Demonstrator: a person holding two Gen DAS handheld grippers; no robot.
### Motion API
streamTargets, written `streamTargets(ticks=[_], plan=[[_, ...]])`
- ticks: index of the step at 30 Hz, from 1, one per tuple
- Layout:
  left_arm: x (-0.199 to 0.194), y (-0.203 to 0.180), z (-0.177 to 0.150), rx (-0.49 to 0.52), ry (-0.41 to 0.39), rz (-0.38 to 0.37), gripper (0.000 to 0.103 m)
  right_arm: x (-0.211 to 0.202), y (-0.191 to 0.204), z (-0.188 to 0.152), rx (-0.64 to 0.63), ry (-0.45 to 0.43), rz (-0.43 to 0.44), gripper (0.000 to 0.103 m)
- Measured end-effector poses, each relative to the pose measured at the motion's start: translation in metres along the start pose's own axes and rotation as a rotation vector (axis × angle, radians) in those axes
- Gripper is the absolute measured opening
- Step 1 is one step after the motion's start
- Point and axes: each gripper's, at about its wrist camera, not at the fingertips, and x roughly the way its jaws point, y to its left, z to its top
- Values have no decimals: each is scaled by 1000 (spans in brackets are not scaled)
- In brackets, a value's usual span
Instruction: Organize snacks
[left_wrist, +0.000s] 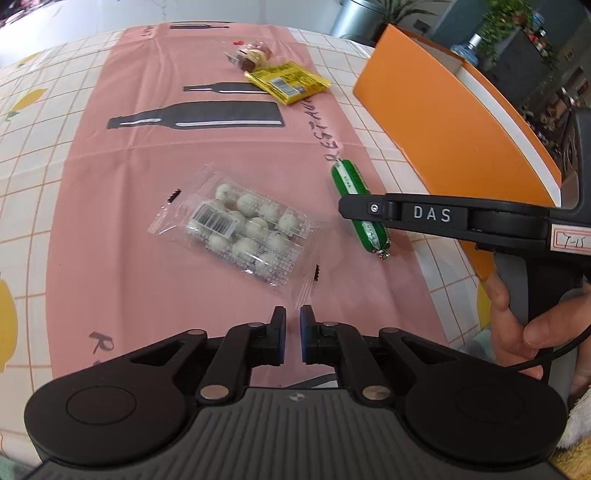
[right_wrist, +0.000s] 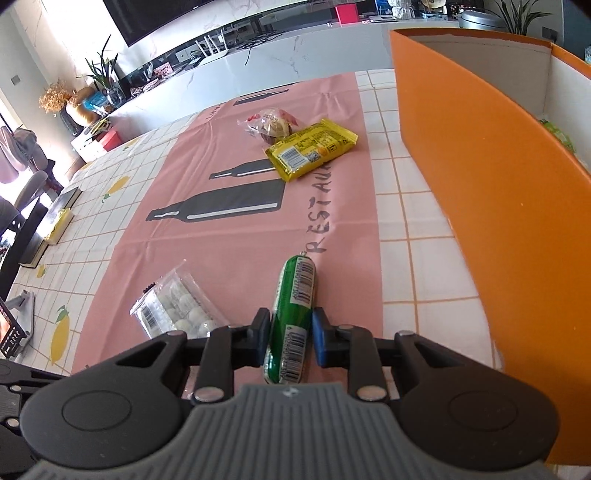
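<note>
Left wrist: my left gripper (left_wrist: 292, 320) jaws a narrow slit apart, nothing between; clear pack of white balls (left_wrist: 242, 230) at twelve o'clock on the pink mat (left_wrist: 110, 206).

Right wrist: my right gripper (right_wrist: 291, 330) clenched on the green sausage stick (right_wrist: 293, 314); orange box (right_wrist: 480, 184) at two o'clock.

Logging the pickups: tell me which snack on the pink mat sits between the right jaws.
The green sausage stick, clamped between the right jaws. The clear pack of white balls, yellow packet and wrapped pastry lie untouched.

Home living room, television (right_wrist: 155, 14), houseplants (right_wrist: 101, 74)
</note>
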Motion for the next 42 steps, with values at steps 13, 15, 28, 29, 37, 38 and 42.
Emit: streamTargets(ticks=[13,15,28,29,37,38,42], plan=[[-12,24,6,-308,-176,121,68,4,16,-9,-58,64,133,21],[-12,27,8,-326,-182,144,68,6,17,-11,-50,81,160,21],[13,7,37,-249,-166,317,82,5,15,-7,-70,53,91,21],[16,4,39,-242,-160,332,82,5,14,-7,-67,52,92,21],[31,-6,41,-229,-143,430,84,6,16,-5,-94,30,48,21],[31,-6,41,-233,-151,432,84,6,17,-5,-100,26,42,21],[29,-5,40,-233,-165,430,84,8,19,-4,-115,18,24,21]])
